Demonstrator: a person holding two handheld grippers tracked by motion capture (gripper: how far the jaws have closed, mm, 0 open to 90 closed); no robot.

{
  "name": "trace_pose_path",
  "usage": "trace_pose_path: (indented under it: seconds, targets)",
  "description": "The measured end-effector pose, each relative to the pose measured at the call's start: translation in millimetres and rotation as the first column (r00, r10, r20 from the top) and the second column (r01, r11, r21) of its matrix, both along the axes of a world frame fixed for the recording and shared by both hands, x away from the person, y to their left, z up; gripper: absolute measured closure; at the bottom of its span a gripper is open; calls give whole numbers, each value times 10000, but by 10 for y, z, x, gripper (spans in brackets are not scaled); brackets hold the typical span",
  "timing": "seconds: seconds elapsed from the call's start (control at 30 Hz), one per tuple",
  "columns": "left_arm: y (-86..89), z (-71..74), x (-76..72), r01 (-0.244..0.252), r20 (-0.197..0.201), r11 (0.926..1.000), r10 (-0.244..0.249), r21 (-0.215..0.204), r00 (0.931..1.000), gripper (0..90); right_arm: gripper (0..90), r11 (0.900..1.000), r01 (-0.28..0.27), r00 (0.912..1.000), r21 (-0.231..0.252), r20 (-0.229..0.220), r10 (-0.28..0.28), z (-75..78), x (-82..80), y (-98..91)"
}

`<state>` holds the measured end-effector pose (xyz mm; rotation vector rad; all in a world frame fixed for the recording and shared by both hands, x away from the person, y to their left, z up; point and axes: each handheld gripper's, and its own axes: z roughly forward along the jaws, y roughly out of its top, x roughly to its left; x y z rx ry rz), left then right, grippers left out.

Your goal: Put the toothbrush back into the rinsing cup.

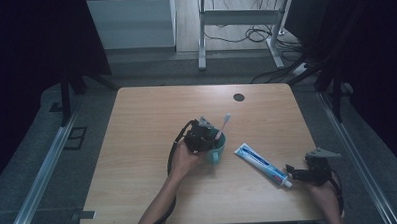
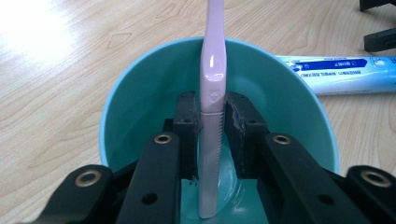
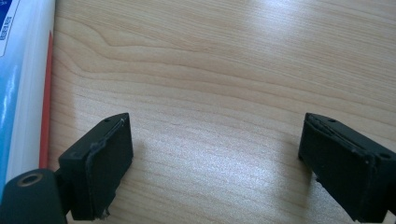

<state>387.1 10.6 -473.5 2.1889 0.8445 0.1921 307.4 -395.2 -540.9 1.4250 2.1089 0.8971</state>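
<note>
Nearest us in the high view come our two forearms from the bottom edge; our left gripper (image 1: 203,137) sits over the teal cup (image 1: 216,149) near the middle of the table (image 1: 139,184), and the pink toothbrush (image 1: 224,125) stands in the cup, leaning up and away to the far right. Our right gripper (image 1: 302,172) rests at the near right, just beside the cap end of the toothpaste tube (image 1: 263,165), which lies on the wood to the right of the cup. We judge the step in hand to be setting the toothbrush into the cup. Looking along our left gripper (image 2: 212,123), we see its pads (image 2: 187,121) inside the cup (image 2: 116,116), one on either side of the toothbrush (image 2: 212,60); a thin gap seems to show on each side, so we read the grip as just let go, though we cannot be sure the pads are fully off. The handle's foot is cut off by the bottom edge, so whether it rests on the cup's floor is hard to tell. Next, we judge, the jaws must spread wider and lift straight up without tipping the brush. Along our right gripper (image 3: 212,158) the jaws stand wide apart over bare table (image 3: 224,70) with nothing between them; the toothpaste tube (image 3: 21,84) is cut off at the left edge, its print unreadable.
</note>
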Motion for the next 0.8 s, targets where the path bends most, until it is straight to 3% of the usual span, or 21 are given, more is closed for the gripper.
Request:
trace_pose_path:
  seconds: [0.43,0.8]
  targets:
    - [17,102,-31,50,373,10000,-49,-32,9993,655,97,10000,7,10000,5,-14,-7,1,-1,1]
    - [42,223,-78,13,843,10000,-12,-9,9964,511,97,10000,15,10000,2,-26,-15,2,-1,2]
